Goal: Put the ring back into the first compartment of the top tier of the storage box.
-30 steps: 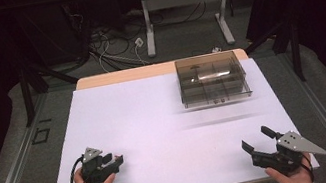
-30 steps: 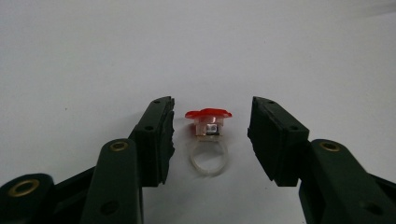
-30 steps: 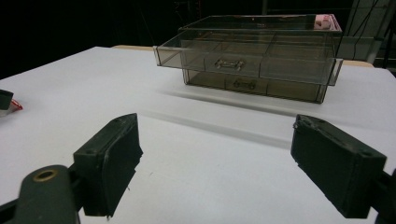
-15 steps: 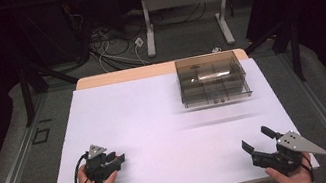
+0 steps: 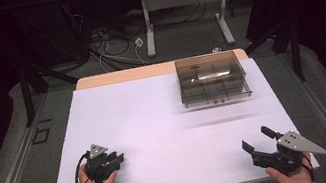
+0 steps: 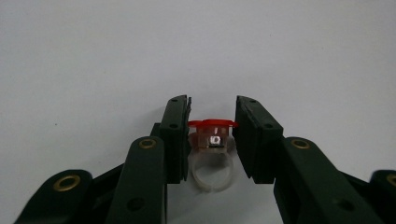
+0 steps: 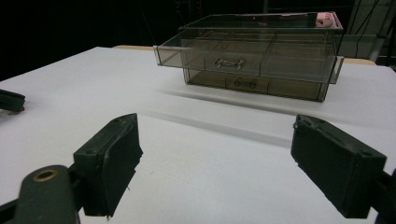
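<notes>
**Left jaws closed on the ring**

The toy ring [image 6: 212,149], a clear band under a red top, sits between my left gripper [image 6: 212,135]'s pads at the near left of the table. The jaws have just been closing: a second back they stood visibly wider in the high view, and now they are drawn in tight, pads against the ring's sides as far as the left gripper view lets me judge. The band still rests on the sheet. In the high view the left gripper [image 5: 112,160] is low over the white sheet, hand behind it.

Reading: the grasp looks made, so a lift is the likely next step. The ring is small and smooth, and could slip or twist if I raise it quickly.

My right gripper [image 5: 256,142] rests near the near right corner, jaws wide apart with nothing between them, aimed toward the drawer box [image 7: 247,53].

Surface: a white sheet [image 5: 155,118] over a wooden table [image 5: 122,75]. The smoky clear drawer box [image 5: 212,78] stands at the far right, well apart from the ring, its upper drawer pulled out a little.

Room: dark surroundings, grey floor, cables [image 5: 107,43] and a desk frame [image 5: 183,1] beyond the table.
</notes>
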Tool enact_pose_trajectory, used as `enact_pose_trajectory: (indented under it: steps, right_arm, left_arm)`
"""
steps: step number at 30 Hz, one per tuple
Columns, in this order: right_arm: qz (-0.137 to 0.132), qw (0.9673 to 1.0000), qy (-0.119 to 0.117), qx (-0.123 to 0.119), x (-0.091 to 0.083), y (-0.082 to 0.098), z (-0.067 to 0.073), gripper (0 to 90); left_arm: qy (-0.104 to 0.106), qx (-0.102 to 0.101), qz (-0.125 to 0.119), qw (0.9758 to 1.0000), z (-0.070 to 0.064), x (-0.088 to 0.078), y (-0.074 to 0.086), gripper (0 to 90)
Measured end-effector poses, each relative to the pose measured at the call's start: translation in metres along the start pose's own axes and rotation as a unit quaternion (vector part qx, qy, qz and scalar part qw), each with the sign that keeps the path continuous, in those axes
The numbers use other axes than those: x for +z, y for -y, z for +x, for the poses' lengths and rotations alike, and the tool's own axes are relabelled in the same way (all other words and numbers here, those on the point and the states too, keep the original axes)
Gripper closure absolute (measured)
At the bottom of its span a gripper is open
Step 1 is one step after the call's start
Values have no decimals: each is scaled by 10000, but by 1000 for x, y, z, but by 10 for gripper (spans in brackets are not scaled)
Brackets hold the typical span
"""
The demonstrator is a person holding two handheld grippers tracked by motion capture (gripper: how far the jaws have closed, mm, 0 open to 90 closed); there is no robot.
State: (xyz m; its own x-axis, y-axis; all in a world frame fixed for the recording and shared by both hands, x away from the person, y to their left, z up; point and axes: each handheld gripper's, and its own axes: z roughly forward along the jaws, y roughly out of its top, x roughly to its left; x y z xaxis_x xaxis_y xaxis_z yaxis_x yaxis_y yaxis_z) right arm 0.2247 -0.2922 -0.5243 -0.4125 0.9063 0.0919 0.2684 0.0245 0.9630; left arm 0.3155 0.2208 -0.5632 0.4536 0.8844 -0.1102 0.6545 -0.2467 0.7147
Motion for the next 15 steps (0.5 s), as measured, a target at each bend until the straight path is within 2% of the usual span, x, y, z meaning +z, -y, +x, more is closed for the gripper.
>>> enact_pose_trajectory:
  steps: [3,14,15]
  right_arm:
    - [2,10000,-6,25,0,0,0,150]
    - [4,10000,-15,5,1,0,0,149]
    - [-1,10000,-24,-4,0,0,0,150]
  left_arm:
    - [-28,77,36,10000,-1,0,0,660]
    - [-33,45,13,10000,-1,0,0,663]
    - [1,59,97,9999,0,-1,-1,664]
